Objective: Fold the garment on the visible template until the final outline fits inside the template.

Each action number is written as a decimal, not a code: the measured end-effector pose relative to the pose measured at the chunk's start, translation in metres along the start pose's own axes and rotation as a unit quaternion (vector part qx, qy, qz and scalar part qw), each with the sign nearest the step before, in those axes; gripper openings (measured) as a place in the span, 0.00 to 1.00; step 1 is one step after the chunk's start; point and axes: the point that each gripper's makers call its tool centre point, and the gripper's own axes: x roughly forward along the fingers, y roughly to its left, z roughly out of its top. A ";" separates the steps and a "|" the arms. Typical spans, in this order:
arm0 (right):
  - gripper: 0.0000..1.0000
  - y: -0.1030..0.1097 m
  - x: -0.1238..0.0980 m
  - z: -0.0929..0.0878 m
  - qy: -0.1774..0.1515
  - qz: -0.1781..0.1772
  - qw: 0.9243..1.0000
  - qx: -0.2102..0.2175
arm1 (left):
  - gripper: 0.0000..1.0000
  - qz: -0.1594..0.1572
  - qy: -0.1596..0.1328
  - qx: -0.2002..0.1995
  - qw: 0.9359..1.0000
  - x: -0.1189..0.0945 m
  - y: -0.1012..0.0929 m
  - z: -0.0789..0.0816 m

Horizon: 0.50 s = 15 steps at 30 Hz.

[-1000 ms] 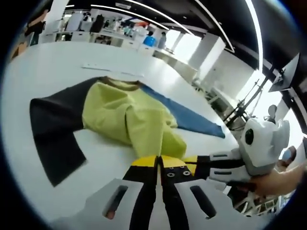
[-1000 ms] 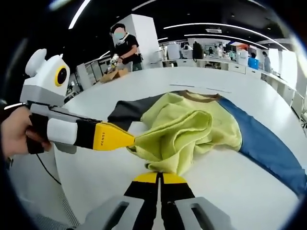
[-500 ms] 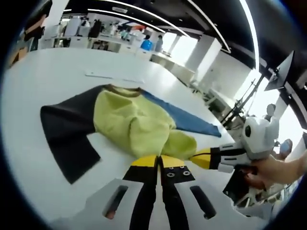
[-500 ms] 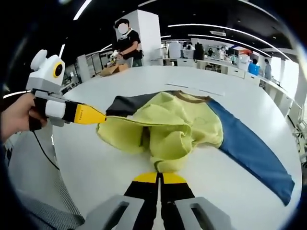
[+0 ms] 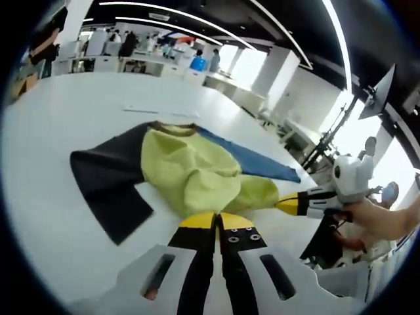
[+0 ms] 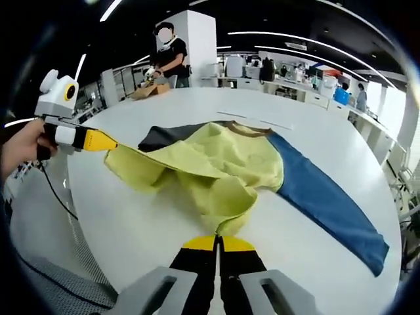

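Yellow-green cloth forms the body of the sweatshirt [image 6: 216,164], which lies on the white table [image 6: 328,138] with one dark sleeve [image 5: 108,184] and one blue sleeve [image 6: 325,200] spread to either side. The left gripper [image 6: 111,145] is pinched on the hem at one corner and the right gripper [image 6: 218,239] on the hem at the other (both corners lifted off the table), with the cloth stretched between them
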 end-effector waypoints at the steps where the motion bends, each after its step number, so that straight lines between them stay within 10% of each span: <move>1: 0.00 -0.002 -0.002 -0.002 0.002 -0.002 1.000 -0.001 | 0.00 0.001 0.001 0.001 1.000 -0.002 0.001 -0.001; 15: 0.00 -0.020 -0.022 -0.019 0.014 -0.017 1.000 0.006 | 0.00 0.007 0.015 0.013 1.000 -0.025 0.015 -0.015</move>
